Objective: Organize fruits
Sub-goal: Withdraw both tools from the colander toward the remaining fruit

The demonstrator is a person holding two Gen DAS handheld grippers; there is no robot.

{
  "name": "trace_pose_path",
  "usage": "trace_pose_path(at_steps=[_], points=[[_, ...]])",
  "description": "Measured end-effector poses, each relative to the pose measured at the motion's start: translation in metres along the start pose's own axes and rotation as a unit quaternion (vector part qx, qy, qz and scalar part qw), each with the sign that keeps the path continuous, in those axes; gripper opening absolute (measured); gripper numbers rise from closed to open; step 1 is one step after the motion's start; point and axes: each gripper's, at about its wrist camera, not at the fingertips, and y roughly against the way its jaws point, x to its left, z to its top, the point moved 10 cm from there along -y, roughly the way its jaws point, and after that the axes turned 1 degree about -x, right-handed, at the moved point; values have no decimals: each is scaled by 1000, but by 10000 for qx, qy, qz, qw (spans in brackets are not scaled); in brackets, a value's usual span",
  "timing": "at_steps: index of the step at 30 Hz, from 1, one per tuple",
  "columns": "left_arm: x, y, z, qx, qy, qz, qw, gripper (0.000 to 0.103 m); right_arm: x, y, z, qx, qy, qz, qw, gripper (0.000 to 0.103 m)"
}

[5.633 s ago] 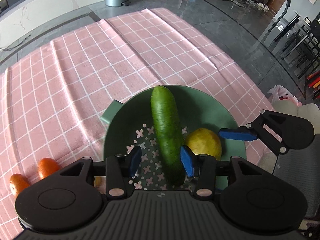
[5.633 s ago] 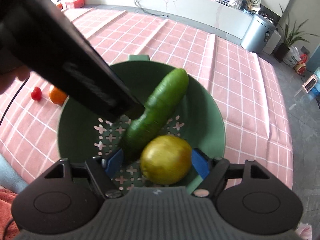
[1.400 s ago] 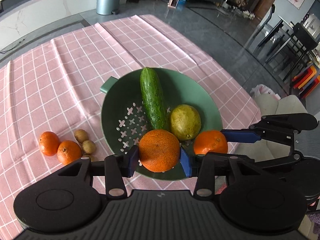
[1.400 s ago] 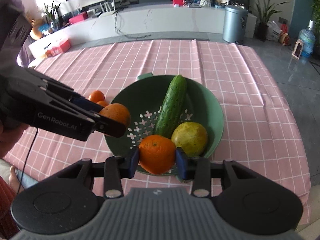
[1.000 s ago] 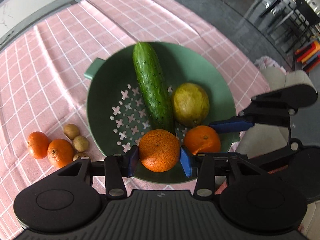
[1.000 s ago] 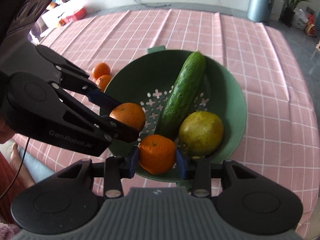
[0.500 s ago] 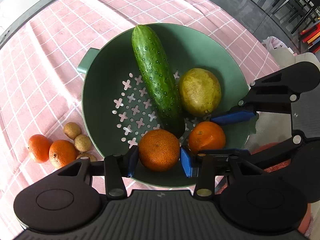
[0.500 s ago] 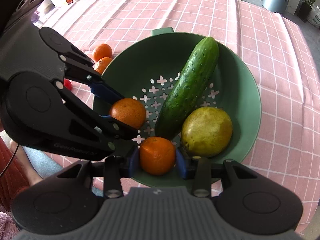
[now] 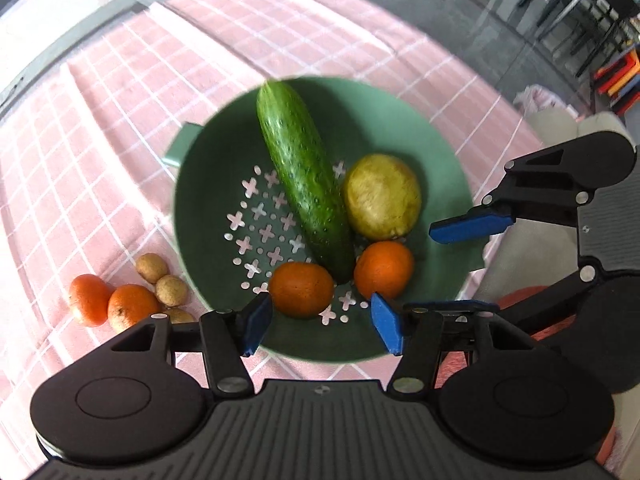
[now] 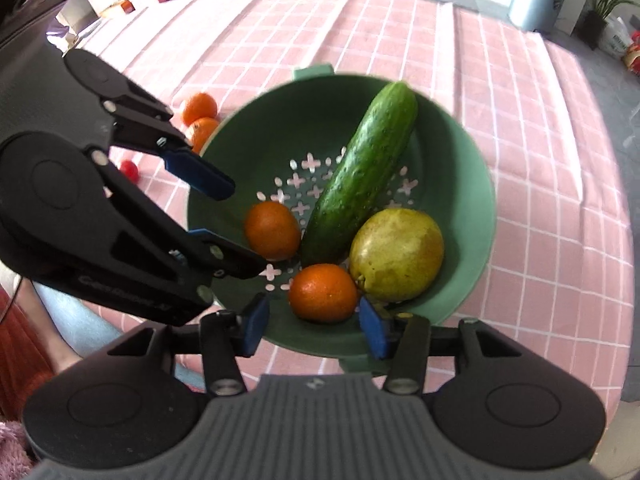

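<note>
The green colander point(image 9: 448, 152) holds a cucumber point(image 9: 304, 184), a pear point(image 9: 382, 196) and two oranges point(image 9: 301, 289). Both have just been released: the left gripper point(image 9: 320, 322) and right gripper point(image 10: 312, 326) fingers have been opening and now stand apart, holding nothing. Remaining on the pink checked surface point(image 9: 120, 120): two tangerines point(image 9: 132, 306), several small brown fruits point(image 9: 171, 290) and a small red fruit point(image 10: 130, 169).

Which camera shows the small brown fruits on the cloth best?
The left wrist view: the small brown fruits lie clear beside the colander. In the right wrist view the left gripper hides that spot.
</note>
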Motion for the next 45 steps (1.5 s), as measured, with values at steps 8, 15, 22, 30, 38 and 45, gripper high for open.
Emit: trace_pose_path(at_steps=[8, 15, 22, 30, 38, 45], points=[[0, 55, -10, -555, -37, 105, 9984, 67, 16, 44, 3, -732, -98, -407, 9964, 55], [10, 90, -34, -979, 12, 360, 9945, 67, 47, 63, -7, -1372, -920, -130, 9862, 55], [24, 104, -74, -1003, -92, 479, 9938, 67, 92, 56, -20, -1708, -1595, 144, 9722, 56], [66, 102, -108, -1086, 121, 605, 9922, 67, 134, 37, -25, -1698, -1756, 177, 9695, 56], [107, 102, -113, -1567, 542, 567, 9845, 67, 151, 29, 2, -2045, -1268, -90, 9706, 56], [133, 90, -108, -1605, 484, 576, 9842, 67, 155, 14, 38, -1951, -356, -372, 9794, 51]])
